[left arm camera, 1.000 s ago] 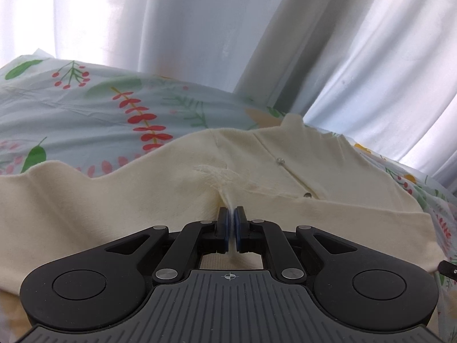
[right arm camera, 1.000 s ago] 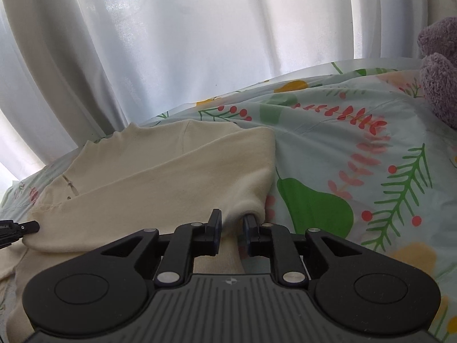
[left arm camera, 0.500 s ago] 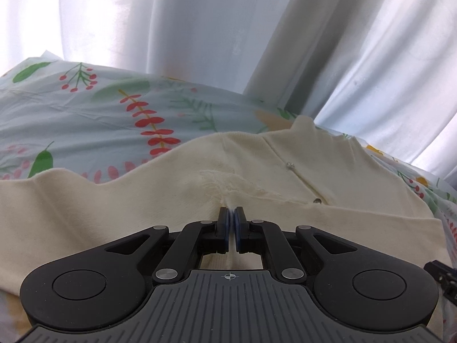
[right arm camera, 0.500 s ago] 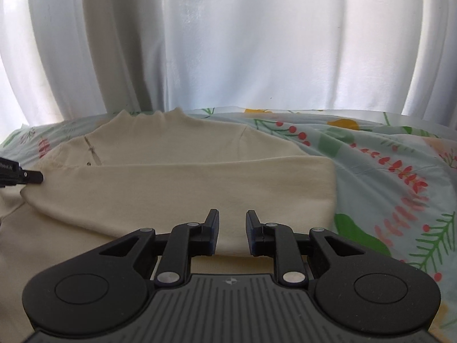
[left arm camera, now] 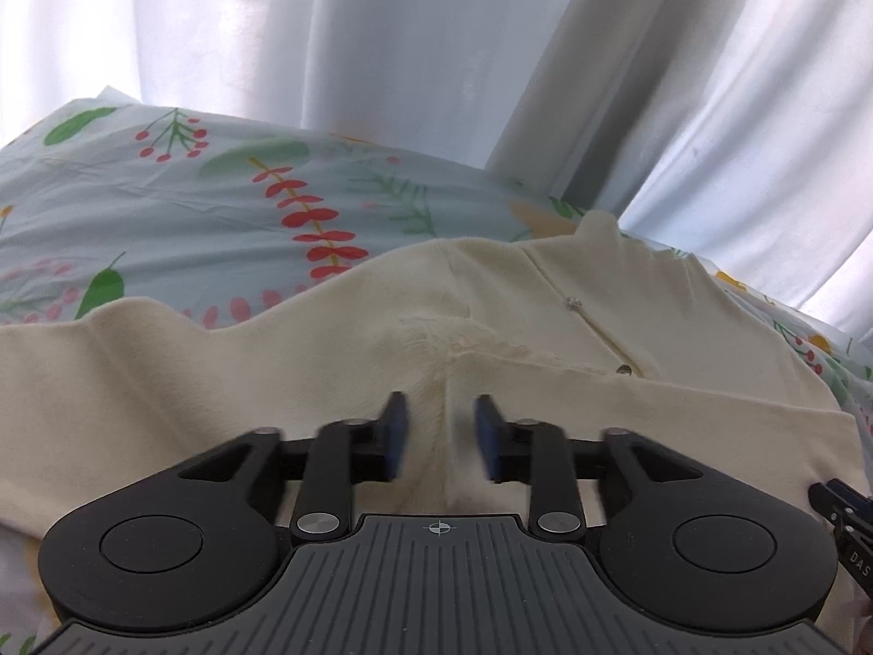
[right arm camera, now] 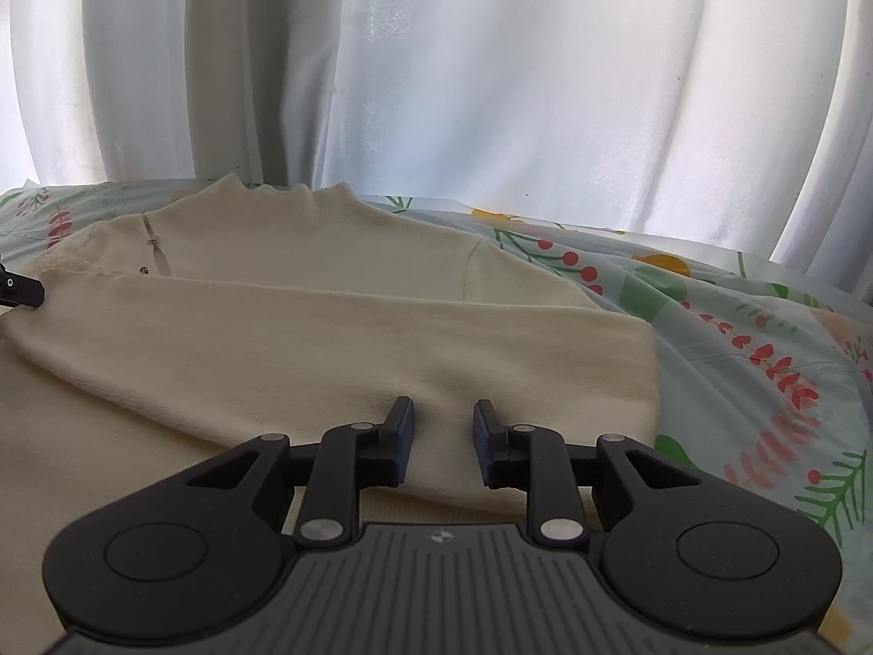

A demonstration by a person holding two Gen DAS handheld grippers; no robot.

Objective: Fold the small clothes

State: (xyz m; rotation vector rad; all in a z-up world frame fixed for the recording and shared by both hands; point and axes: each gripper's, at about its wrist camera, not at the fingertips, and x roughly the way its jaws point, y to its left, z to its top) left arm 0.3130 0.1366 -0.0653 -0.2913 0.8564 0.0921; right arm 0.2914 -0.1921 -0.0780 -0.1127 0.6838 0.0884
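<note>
Left wrist view: left claw [left arm camera: 441, 431] has just been opening, jaws now apart over the cream sweater [left arm camera: 218, 382]. Cloth sits between the pads but they aren't pressing on it, so it's released. A small ridge of fabric [left arm camera: 447, 382] stands up right in front of the jaws.

Right wrist view: right claw [right arm camera: 441, 434] has also just been opening a little, a moderate gap, nothing pinched. Its tips hover at the near edge of the folded-over sleeve [right arm camera: 382, 349].

Where the garment is: flat on the bed, on the floral bedsheet [right arm camera: 736, 327], collar [right arm camera: 283, 196] toward the white curtains [right arm camera: 491, 82]. One sleeve lies across the chest, cuff end near the sweater's right-hand edge in the right view. Two small buttons [right arm camera: 153, 240] show by the neck placket. Tip of the left claw shows at the left edge of the right view, touching or just beside the sleeve's shoulder end; can't tell which.

Progress, my read:
- Done: sweater spread out, first sleeve folded in and let go by both claws.
- Left: the other sleeve, which seems to trail off to the left in the left view, then side and bottom folds. Body looks unfolded as yet.
- Roughly early-to-mid task.

Fabric looks soft and limp, so that ridge may need smoothing before the next fold.
</note>
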